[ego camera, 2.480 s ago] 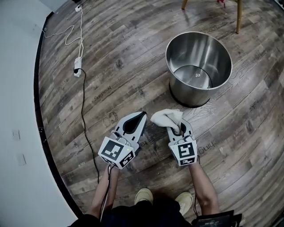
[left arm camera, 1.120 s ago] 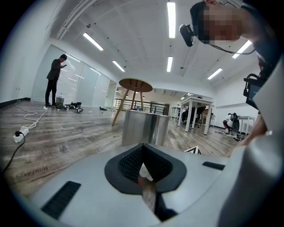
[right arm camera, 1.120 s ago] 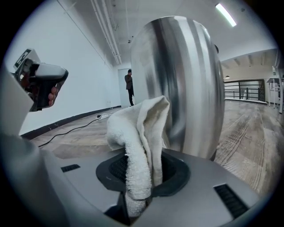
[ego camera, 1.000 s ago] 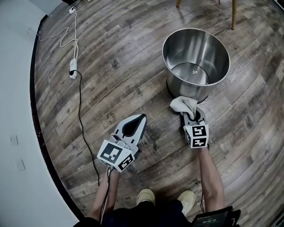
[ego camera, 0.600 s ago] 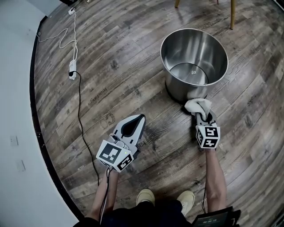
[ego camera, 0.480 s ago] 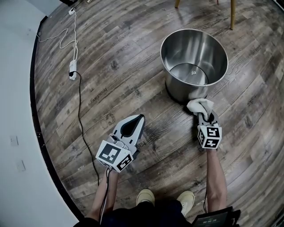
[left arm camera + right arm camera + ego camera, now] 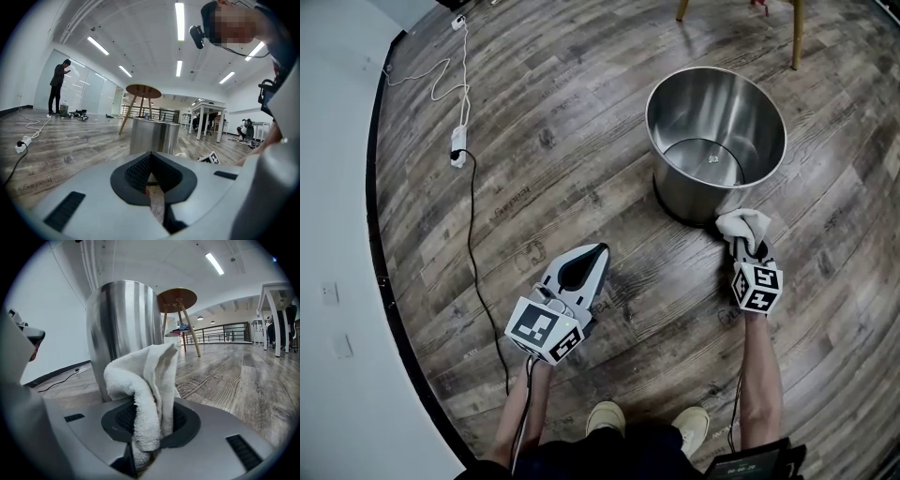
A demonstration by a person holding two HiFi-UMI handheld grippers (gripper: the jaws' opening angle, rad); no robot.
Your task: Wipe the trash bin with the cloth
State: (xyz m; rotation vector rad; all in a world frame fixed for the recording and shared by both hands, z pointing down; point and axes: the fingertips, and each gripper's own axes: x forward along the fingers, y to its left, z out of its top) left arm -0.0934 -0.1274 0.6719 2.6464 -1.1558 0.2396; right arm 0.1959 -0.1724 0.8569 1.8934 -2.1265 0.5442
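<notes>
Wood-plank floor (image 7: 581, 141) is filling the head view, with its left edge curving along a white wall. Toward the far right of the floor the trash bin (image 7: 689, 195) is standing upright, a round steel tub with its mouth open and nothing showing inside it.

Near the floor's near edge, left of centre, a hand is holding the left tool (image 7: 598, 253) well apart from the bin. Its jaws are meeting at their tips with nothing between them, as its own view (image 7: 151, 164) is showing, and the bin (image 7: 152, 136) is standing some way beyond them.

The right tool (image 7: 748, 246) is reaching in at the bin's near right side, low by its base. Its jaws (image 7: 152, 423) are clamping down on the cloth (image 7: 140, 380), a white towel bunching up out of them in folds. In the head view the cloth (image 7: 742, 225) is lying up against the lower outer wall of the bin; whether it is pressing on the steel (image 7: 124, 329) cannot be told.

A black cable (image 7: 473, 244) is running along the left edge of the floor up to a white plug block (image 7: 460, 150).
</notes>
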